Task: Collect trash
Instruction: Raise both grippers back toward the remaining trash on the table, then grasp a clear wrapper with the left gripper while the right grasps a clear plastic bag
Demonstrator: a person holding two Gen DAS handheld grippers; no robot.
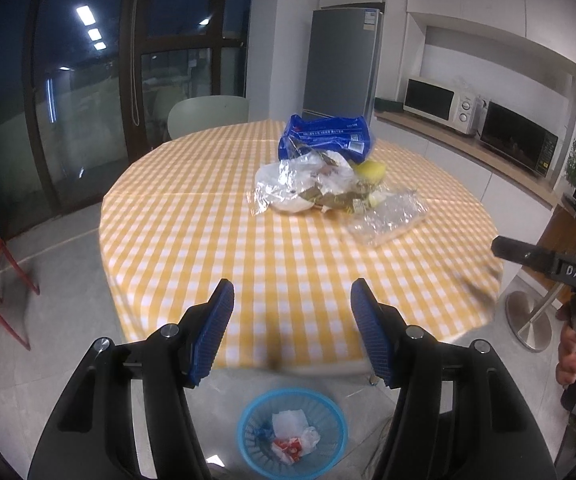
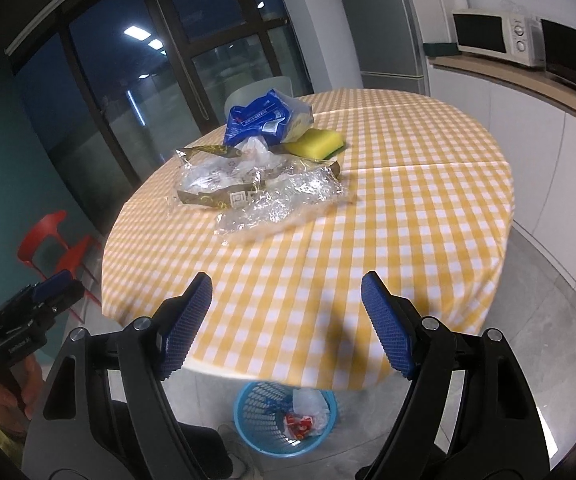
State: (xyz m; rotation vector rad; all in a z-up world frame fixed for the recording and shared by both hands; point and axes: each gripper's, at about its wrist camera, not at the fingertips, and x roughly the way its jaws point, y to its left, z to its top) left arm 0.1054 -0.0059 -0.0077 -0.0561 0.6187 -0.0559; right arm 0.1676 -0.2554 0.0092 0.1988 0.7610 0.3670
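A heap of crumpled clear plastic wrappers [image 1: 312, 184], a blue printed bag [image 1: 328, 136] and a yellow sponge [image 2: 316, 142] sits mid-way across my round yellow-checked table [image 1: 247, 248]. My left gripper [image 1: 292, 320] and right gripper [image 2: 285, 320] hover wide apart, empty, above the blue plastic basket [image 1: 292, 432] holding scraps. Only the right view shows the sponge whole.

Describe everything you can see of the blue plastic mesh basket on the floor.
The blue plastic mesh basket is round, with perforated lattice walls and a solid rim. It stands upright on the grey tiled floor, just under the near edge of the yellow checked table. Inside lie crumpled white paper, a red-and-white wrapper and a bit of blue plastic. Neither gripper touches it.
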